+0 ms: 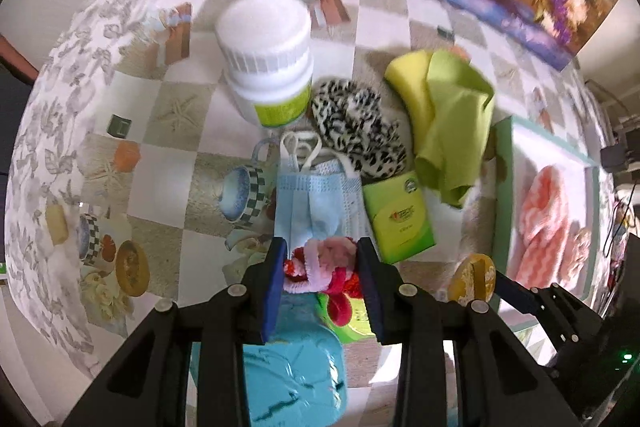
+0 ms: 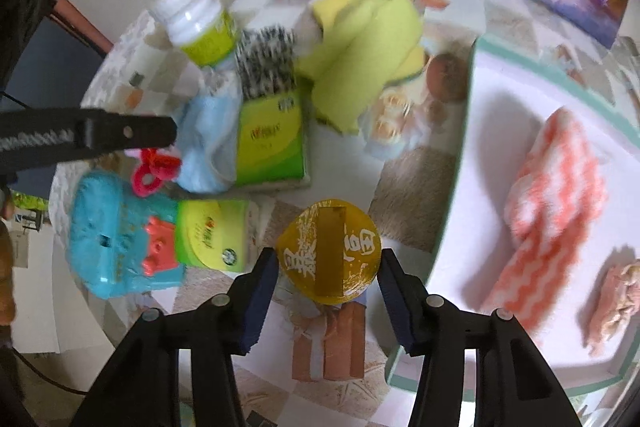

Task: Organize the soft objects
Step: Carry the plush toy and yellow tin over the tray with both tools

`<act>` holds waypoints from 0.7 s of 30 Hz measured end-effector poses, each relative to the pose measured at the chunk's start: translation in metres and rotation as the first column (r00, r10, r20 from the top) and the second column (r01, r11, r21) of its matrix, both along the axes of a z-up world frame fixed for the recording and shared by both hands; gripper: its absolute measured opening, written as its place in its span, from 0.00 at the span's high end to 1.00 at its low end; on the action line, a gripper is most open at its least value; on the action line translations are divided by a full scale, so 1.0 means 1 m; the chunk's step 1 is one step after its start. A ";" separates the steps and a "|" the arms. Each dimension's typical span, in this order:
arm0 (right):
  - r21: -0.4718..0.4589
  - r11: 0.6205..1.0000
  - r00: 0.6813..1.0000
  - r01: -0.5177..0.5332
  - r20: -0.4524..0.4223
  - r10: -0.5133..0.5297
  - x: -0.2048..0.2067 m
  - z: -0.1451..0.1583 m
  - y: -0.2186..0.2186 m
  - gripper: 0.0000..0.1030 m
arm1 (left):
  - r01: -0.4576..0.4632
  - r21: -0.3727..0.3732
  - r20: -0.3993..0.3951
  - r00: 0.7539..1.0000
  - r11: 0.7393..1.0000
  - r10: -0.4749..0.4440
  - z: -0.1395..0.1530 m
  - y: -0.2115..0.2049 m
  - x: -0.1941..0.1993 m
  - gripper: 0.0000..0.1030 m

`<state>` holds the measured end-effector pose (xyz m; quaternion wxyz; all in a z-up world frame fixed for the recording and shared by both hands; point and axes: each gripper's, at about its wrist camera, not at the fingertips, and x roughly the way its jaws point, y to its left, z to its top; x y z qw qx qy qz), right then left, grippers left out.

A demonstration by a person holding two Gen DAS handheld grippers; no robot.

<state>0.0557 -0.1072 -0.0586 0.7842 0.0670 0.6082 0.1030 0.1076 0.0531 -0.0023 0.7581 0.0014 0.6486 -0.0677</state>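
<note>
Between your left gripper (image 1: 322,275) pads sits the scrunchie (image 1: 320,265), clamped; carry it to the tray (image 2: 472,115); right gripper (image 2: 328,291) brackets the gold cup (image 2: 329,251), pads apart.

We see a fluffy red-and-pink yarn scrunchie (image 1: 322,265) bunched up above the tablecloth, near a crumpled pale blue face mask (image 1: 316,203). A furry leopard-print scrunchie (image 1: 356,119) lies beside a rumpled lime-green cloth (image 1: 452,119). A folded coral-and-white zigzag towel (image 2: 556,195) rests in the white tray (image 2: 500,99).

Both wrist cameras are looking steeply down, close over the patterned tablecloth (image 1: 176,107), sharing the folded lime-green cloth (image 1: 452,115) (image 2: 360,39) and white-capped plastic bottle (image 1: 268,55) (image 2: 196,19).
</note>
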 end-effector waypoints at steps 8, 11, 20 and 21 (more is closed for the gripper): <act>-0.017 0.999 0.992 0.042 0.120 -0.039 -0.012 0.053 -0.020 0.47 | 0.015 -0.002 0.152 0.988 1.000 -0.015 0.055 -0.030 -0.024 0.64; -0.026 0.997 0.987 0.071 0.146 -0.067 -0.018 0.066 -0.029 0.47 | 0.029 -0.001 0.202 0.979 1.000 -0.028 0.057 -0.044 -0.029 0.64; -0.088 0.963 0.954 0.256 0.181 -0.238 -0.029 0.080 -0.091 0.47 | 0.124 -0.030 0.295 0.949 0.992 -0.109 0.064 -0.106 -0.043 0.64; -0.090 0.957 0.949 0.276 0.183 -0.256 -0.030 0.080 -0.099 0.47 | 0.133 -0.028 0.299 0.947 0.991 -0.118 0.063 -0.114 -0.044 0.64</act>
